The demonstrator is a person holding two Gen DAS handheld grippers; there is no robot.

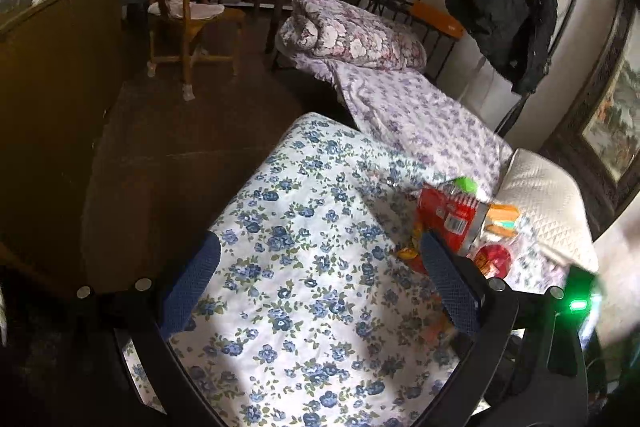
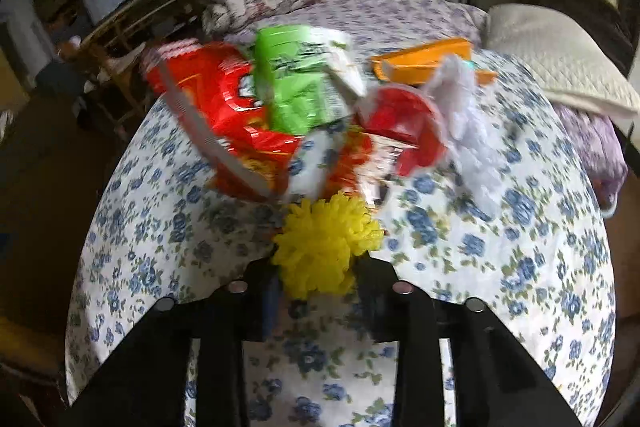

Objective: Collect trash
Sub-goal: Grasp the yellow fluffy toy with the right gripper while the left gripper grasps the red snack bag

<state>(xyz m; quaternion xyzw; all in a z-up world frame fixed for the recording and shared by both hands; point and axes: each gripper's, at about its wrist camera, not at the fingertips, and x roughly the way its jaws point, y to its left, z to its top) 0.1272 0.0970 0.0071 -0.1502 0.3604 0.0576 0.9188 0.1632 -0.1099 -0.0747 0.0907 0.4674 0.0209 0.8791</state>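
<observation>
A pile of trash lies on the blue-flowered bedspread [image 2: 500, 247]: a red snack bag [image 2: 224, 99], a green wrapper [image 2: 296, 79], a red lid [image 2: 404, 123], an orange box [image 2: 424, 63] and white crumpled plastic [image 2: 468, 123]. My right gripper [image 2: 320, 267] is shut on a yellow fluffy pompom [image 2: 324, 247] just in front of the pile. My left gripper [image 1: 316, 267] is open and empty above the bedspread [image 1: 300, 247], with the red bag [image 1: 448, 215] and red lid [image 1: 494, 259] by its right finger [image 1: 448, 279].
A white quilted pillow [image 1: 548, 203] lies right of the pile. A purple-flowered sheet [image 1: 420, 115] and rolled quilt [image 1: 352, 35] lie farther back. A wooden chair [image 1: 188, 23], table and dark floor are on the left. A black jacket [image 1: 508, 7] hangs at the right.
</observation>
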